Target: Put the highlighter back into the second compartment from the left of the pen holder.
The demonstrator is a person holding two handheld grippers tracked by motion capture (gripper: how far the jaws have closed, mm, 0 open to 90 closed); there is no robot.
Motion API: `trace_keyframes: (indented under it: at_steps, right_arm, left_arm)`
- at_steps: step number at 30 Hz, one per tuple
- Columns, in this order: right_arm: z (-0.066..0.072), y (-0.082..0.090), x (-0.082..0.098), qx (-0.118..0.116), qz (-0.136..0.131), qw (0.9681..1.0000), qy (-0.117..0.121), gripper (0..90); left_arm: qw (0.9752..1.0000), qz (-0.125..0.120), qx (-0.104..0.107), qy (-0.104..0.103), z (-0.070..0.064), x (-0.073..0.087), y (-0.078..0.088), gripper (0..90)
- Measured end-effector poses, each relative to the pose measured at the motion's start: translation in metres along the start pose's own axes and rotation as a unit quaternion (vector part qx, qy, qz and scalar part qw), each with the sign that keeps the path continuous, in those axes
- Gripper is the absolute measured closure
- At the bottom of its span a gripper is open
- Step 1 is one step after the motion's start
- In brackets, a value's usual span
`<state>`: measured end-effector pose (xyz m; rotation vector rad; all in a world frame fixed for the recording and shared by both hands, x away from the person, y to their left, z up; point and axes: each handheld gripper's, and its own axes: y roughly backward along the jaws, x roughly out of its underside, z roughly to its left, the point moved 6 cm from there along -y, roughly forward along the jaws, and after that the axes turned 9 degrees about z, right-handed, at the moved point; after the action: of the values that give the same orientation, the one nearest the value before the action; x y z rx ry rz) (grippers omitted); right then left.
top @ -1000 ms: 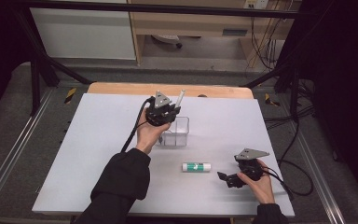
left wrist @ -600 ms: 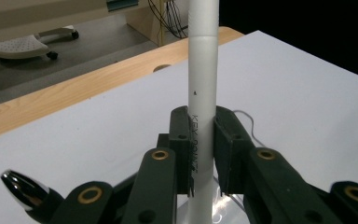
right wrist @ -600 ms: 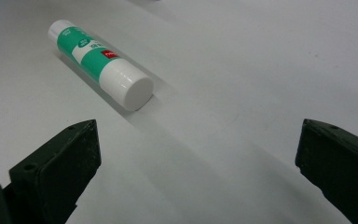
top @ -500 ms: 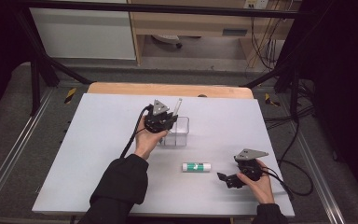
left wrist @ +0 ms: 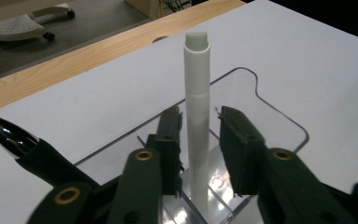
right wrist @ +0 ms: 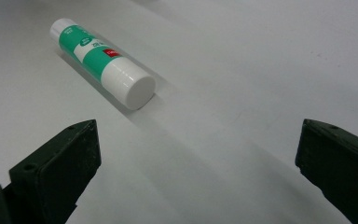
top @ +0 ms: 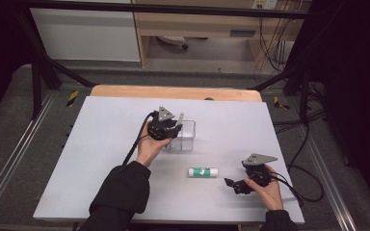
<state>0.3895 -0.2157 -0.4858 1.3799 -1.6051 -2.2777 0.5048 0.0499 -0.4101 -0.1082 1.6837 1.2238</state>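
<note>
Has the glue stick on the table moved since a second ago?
No. The glue stick lies at the same spot, just short of the clear container.

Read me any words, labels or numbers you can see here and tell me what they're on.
Glue stick, green and white label with a small red patch: print too blurred to read.
White tube standing in the clear container: no writing.
Left gripper and right gripper: no markings.

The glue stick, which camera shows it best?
The right gripper view: the glue stick lies close ahead of the wide-open fingers, its green label and white cap plain to see. The high view shows it small on the table, left of the right gripper.
</note>
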Motion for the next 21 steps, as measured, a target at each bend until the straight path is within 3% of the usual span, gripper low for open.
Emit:
trace_keyframes:
  at_steps: [8,11,21]
  right_arm:
    - [0.001,0.000,0.000,-0.004,0.001,1.0000,0.000,0.8]
    - [0.002,0.000,0.000,-0.006,0.002,1.0000,0.000,0.8]
    - [0.004,0.000,0.001,-0.010,0.005,0.9999,0.003,0.8]
  left_arm:
    - [0.9998,0.004,0.006,-0.020,-0.001,0.003,0.025,44.3]
    - [0.9996,0.008,0.018,-0.021,-0.002,0.006,0.035,37.2]
    - [0.9989,0.006,0.035,-0.029,0.000,0.025,0.065,20.7]
